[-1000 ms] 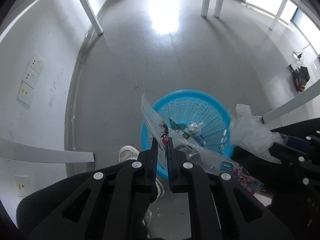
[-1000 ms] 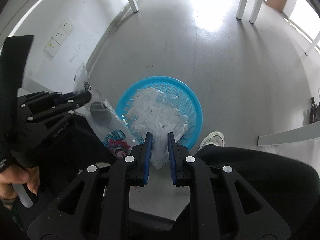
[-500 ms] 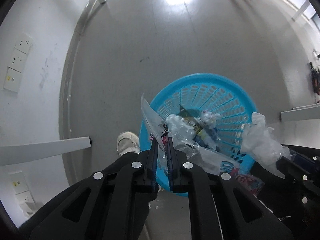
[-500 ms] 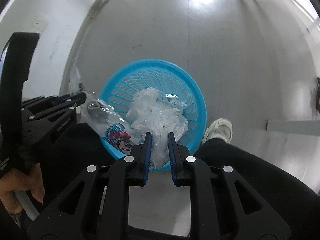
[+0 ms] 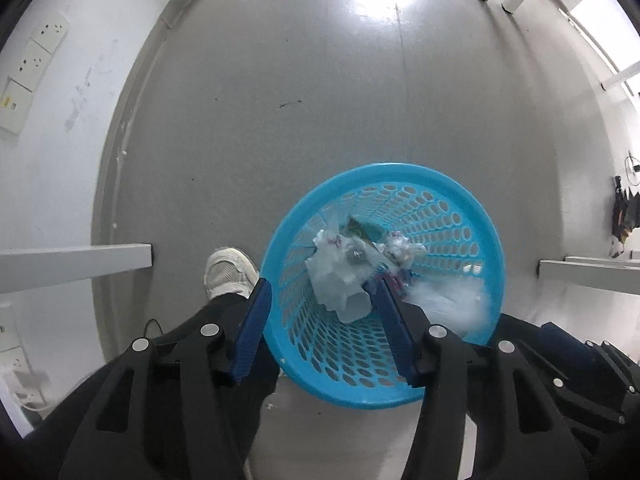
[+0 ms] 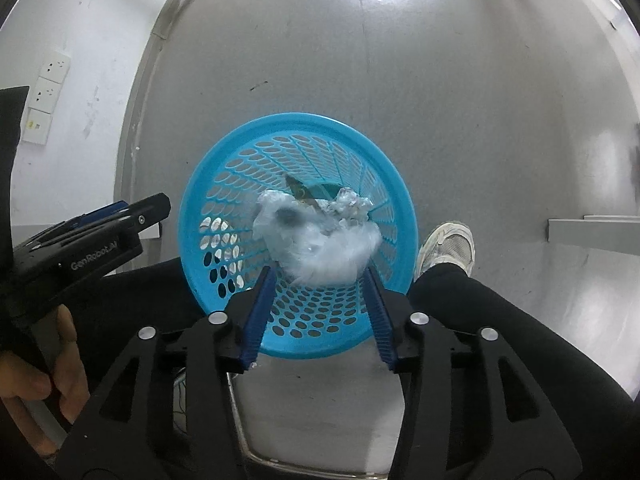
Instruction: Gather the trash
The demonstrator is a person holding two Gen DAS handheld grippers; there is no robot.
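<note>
1. The left hand-held gripper [image 5: 322, 294] hangs above the blue basket [image 5: 486, 236], pointing almost straight down; its jaws have just been opening and now stand spread, with nothing pinched between the blue pads; the clear wrapper [image 5: 340, 284] is no longer in its hold and lies in the basket, or is dropping into it.
2. The right hand-held gripper [image 6: 320, 280] is likewise spread, its jaws having just been opening; the white plastic bag [image 6: 332, 256] sits below the gap, blurred as if falling, and touches neither pad.
3. The trash is in the basket: crumpled plastic, a dark green packet [image 6: 310, 192] and bits of film heaped toward its 12 o'clock side; the basket stands on the grey floor [image 5: 320, 100] between the person's shoes, one shoe [image 5: 228, 270] at its 9 o'clock in the left view.
4. Judged from this, both pieces carried here are delivered; that drop looks done.
5. What is left cannot be told; no other litter shows on the visible floor, and any counter top is out of view.
</note>
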